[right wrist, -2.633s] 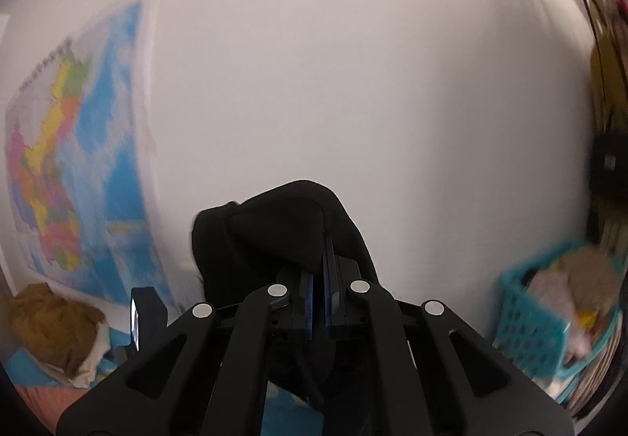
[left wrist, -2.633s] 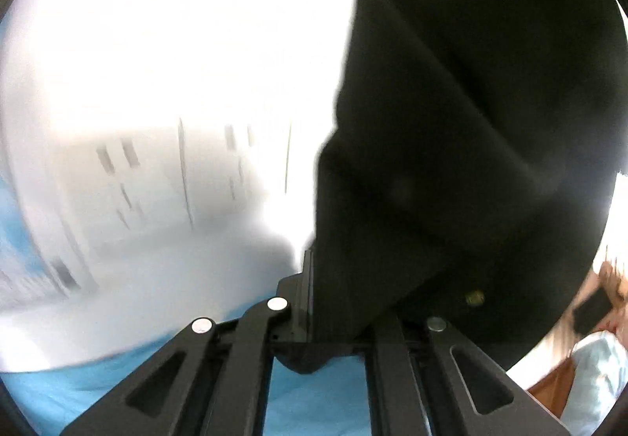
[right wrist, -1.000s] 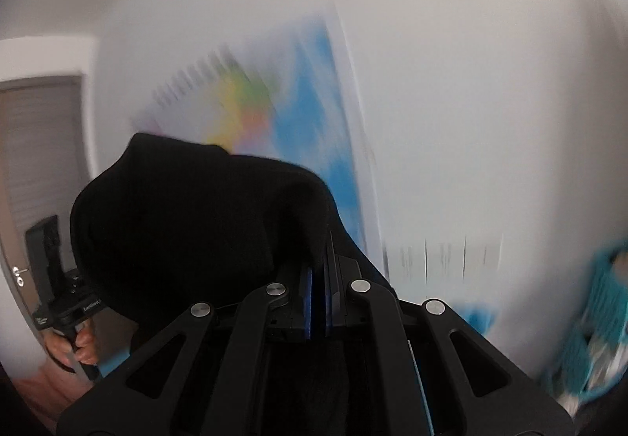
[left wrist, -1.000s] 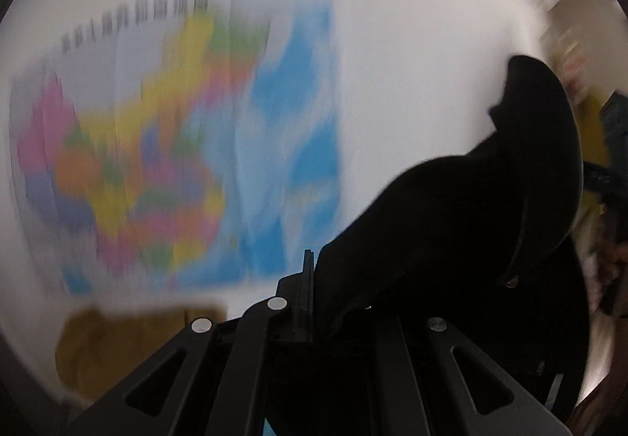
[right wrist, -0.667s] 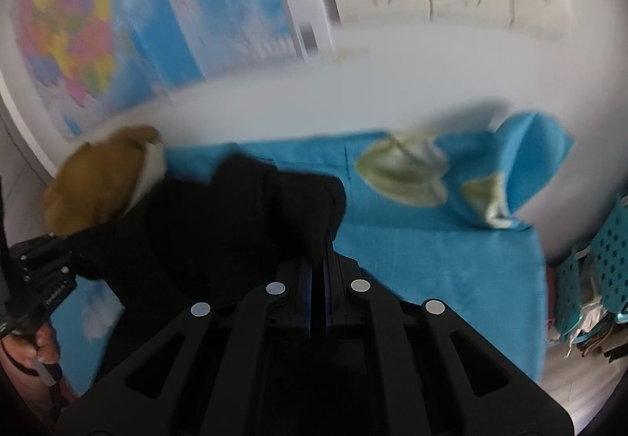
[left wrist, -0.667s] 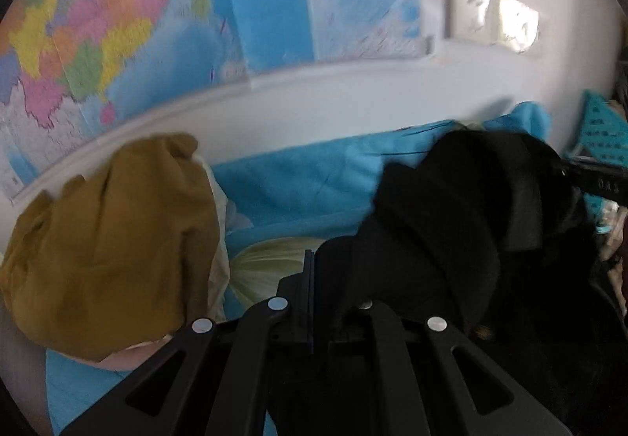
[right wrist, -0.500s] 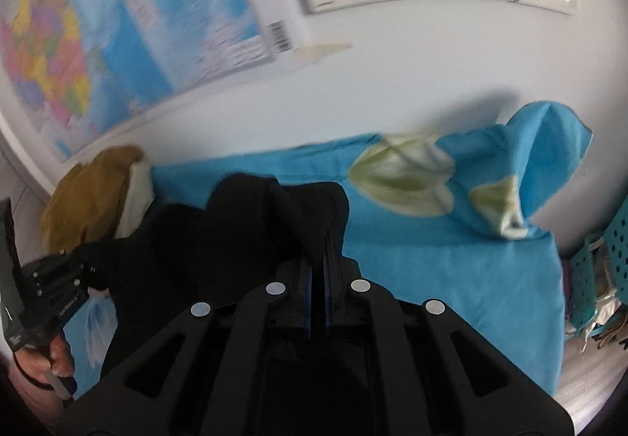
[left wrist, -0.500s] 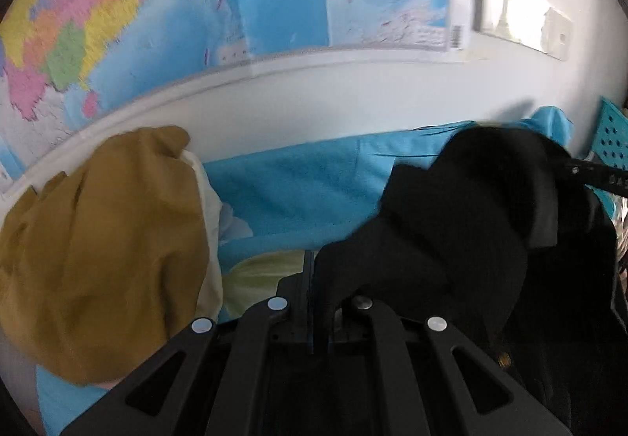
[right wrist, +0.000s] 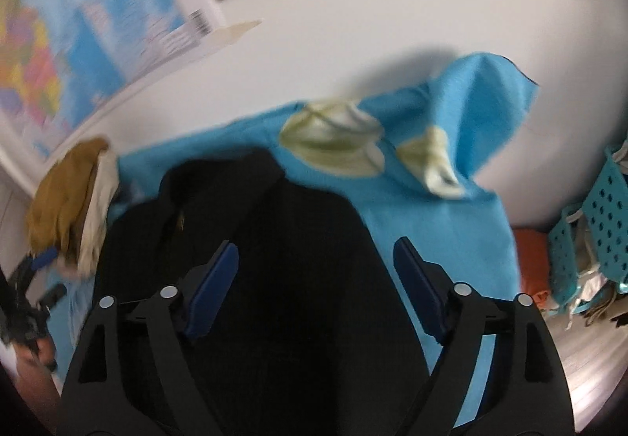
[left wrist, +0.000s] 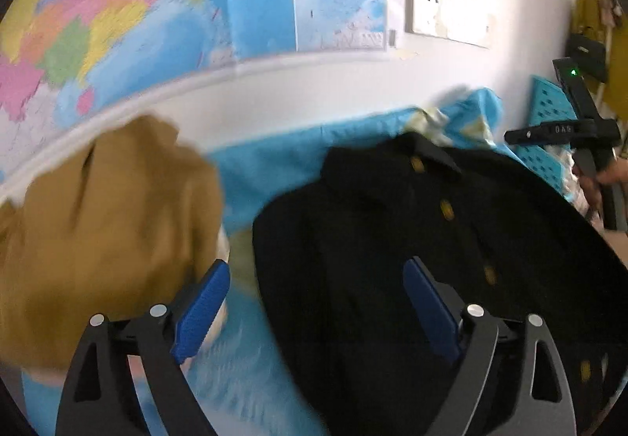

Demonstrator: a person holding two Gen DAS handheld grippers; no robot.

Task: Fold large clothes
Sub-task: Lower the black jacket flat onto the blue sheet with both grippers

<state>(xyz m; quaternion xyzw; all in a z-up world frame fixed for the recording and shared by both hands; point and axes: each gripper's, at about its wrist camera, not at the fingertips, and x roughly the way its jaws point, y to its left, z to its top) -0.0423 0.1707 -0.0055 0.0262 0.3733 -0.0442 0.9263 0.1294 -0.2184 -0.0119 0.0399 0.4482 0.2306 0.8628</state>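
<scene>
Half a second ago both grippers were clamped on bunched black cloth held up off the bed; now the left gripper [left wrist: 314, 306] and the right gripper [right wrist: 316, 279] both stand with fingers spread wide and nothing between them, and the black coat [left wrist: 431, 259] lies dropped on the blue sheet [right wrist: 431, 224]. I judge that this ends the carry-and-lay step: the garment is down with its buttoned front up, collar toward the wall-side edge of the bed, so spreading and the first fold can begin. It lies toward the right part of the sheet, just beside the mustard-brown garment [left wrist: 106, 224] heaped at the left edge, and short of the sheet's upturned far-right corner. Much is unclear: both views are smeared by motion, the coat's near hem is cut off under the gripper frames, its sleeves cannot be picked out in the black mass, and whether it lies flat or creased cannot be told. The teal basket [right wrist: 600, 220] off the bed's right edge is only partly in view.
</scene>
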